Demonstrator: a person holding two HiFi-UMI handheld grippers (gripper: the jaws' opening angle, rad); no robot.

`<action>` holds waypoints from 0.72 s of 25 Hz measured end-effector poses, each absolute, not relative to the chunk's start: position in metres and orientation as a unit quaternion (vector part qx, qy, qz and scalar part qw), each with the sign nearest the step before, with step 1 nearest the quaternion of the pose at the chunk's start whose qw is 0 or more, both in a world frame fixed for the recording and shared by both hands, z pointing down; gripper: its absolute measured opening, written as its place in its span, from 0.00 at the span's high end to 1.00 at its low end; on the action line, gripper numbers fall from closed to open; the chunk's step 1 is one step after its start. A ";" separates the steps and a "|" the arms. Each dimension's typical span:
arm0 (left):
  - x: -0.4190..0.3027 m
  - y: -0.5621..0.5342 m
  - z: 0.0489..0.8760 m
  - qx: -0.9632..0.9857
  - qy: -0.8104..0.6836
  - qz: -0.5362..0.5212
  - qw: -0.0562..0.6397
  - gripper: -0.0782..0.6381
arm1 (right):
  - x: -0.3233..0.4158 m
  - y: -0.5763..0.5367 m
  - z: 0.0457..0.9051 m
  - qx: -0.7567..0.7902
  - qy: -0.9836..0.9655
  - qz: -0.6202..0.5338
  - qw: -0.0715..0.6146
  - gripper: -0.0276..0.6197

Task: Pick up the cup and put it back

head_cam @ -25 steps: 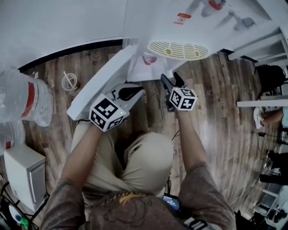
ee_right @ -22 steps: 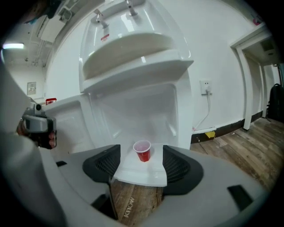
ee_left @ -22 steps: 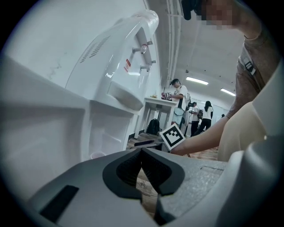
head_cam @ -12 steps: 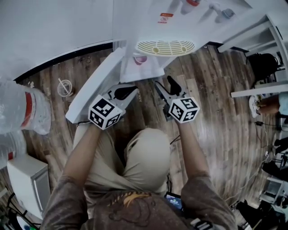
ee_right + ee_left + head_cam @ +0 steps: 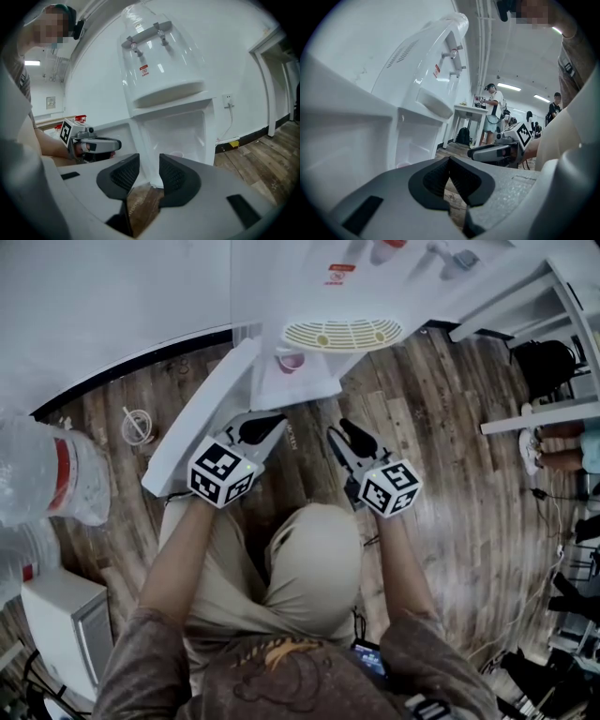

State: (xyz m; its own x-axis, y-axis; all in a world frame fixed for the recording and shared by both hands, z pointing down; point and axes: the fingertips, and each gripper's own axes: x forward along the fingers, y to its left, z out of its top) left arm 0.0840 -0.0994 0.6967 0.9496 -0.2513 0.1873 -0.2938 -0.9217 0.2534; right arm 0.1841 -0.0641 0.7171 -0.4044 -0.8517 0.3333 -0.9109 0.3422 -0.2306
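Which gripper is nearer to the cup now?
Left. The left gripper is just before the cup; the right gripper, its empty jaws just closing partway, is farther back, rightward.

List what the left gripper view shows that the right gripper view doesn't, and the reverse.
Only the left gripper view: people standing by a white table, a black backpack, and the right gripper; its fingers have just been closing, nothing between them. Only the right gripper view: the wall socket, a door frame and the left gripper. Both: the white water dispenser, its taps and the wooden floor.
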 end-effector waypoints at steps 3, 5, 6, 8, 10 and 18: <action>0.084 -0.097 0.694 0.978 -0.137 0.075 0.136 0.89 | 0.186 -0.065 0.709 0.551 -0.811 0.189 0.047 0.82; 0.083 -0.097 0.693 0.978 -0.138 0.074 0.136 0.89 | 0.187 -0.066 0.704 0.555 -0.810 0.188 0.024 0.88; 0.082 -0.097 0.693 0.978 -0.139 0.073 0.136 0.89 | 0.187 -0.066 0.703 0.556 -0.809 0.188 0.018 0.90; 0.081 -0.096 0.691 0.978 -0.141 0.071 0.137 0.89 | 0.186 -0.065 0.703 0.557 -0.810 0.184 0.019 0.93; 0.081 -0.096 0.689 0.978 -0.141 0.069 0.136 0.89 | 0.186 -0.064 0.704 0.560 -0.810 0.172 0.030 0.95; 0.090 -0.106 0.690 0.975 -0.170 0.090 0.108 0.89 | 0.193 -0.065 0.691 0.564 -0.811 0.153 0.038 0.95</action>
